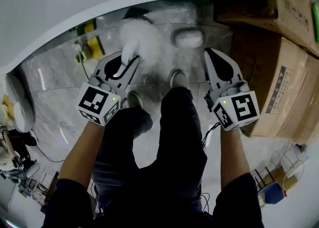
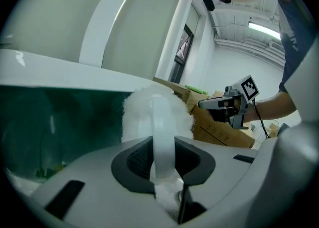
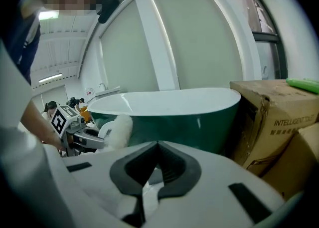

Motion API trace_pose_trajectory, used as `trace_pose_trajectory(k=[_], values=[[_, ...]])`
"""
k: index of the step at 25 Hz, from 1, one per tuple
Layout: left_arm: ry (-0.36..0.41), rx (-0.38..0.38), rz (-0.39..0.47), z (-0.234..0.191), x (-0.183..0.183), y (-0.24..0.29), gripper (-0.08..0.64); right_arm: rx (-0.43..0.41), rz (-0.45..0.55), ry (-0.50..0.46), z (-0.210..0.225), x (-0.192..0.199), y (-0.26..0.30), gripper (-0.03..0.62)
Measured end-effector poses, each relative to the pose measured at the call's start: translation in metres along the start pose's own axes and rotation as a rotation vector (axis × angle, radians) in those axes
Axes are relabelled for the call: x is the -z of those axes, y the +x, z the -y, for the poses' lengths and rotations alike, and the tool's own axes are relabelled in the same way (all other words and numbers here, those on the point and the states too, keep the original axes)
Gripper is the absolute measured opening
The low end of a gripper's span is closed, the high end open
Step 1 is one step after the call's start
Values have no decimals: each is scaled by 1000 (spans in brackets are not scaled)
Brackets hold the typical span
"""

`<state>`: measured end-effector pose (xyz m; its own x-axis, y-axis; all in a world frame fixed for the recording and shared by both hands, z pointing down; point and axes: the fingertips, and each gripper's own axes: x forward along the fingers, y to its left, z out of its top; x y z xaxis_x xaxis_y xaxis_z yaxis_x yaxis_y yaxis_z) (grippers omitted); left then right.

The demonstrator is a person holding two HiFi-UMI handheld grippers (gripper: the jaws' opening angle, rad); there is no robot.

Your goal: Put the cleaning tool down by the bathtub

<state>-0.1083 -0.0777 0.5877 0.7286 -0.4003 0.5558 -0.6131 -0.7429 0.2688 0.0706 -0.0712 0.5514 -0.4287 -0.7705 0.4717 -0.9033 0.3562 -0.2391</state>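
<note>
The cleaning tool is a fluffy white duster (image 1: pixel 141 38) with a white handle (image 2: pixel 163 134). My left gripper (image 1: pixel 130 63) is shut on that handle, and the fluffy head (image 2: pixel 149 110) sticks out past the jaws, above the floor beside the bathtub (image 1: pixel 89 2). In the left gripper view the tub's white rim (image 2: pixel 65 72) and dark green side lie just behind the duster. My right gripper (image 1: pixel 211 52) hangs level to the right with its jaws together and nothing between them (image 3: pixel 158 145). It also shows across in the left gripper view (image 2: pixel 205 104).
Stacked cardboard boxes (image 1: pixel 281 67) stand close at the right, beside the tub's end (image 3: pixel 214 107). A pale rounded object (image 1: pixel 188 37) lies on the marble floor by the tub. Yellow items (image 1: pixel 92 45) sit at the left. My feet (image 1: pixel 178 79) are below the grippers.
</note>
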Motion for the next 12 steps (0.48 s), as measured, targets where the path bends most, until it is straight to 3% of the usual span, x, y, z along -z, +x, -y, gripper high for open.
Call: trace_pose_trajectory(k=[12], values=[[78,69,-151,-29,115,131,104,46,19,21,73,104,57,3]])
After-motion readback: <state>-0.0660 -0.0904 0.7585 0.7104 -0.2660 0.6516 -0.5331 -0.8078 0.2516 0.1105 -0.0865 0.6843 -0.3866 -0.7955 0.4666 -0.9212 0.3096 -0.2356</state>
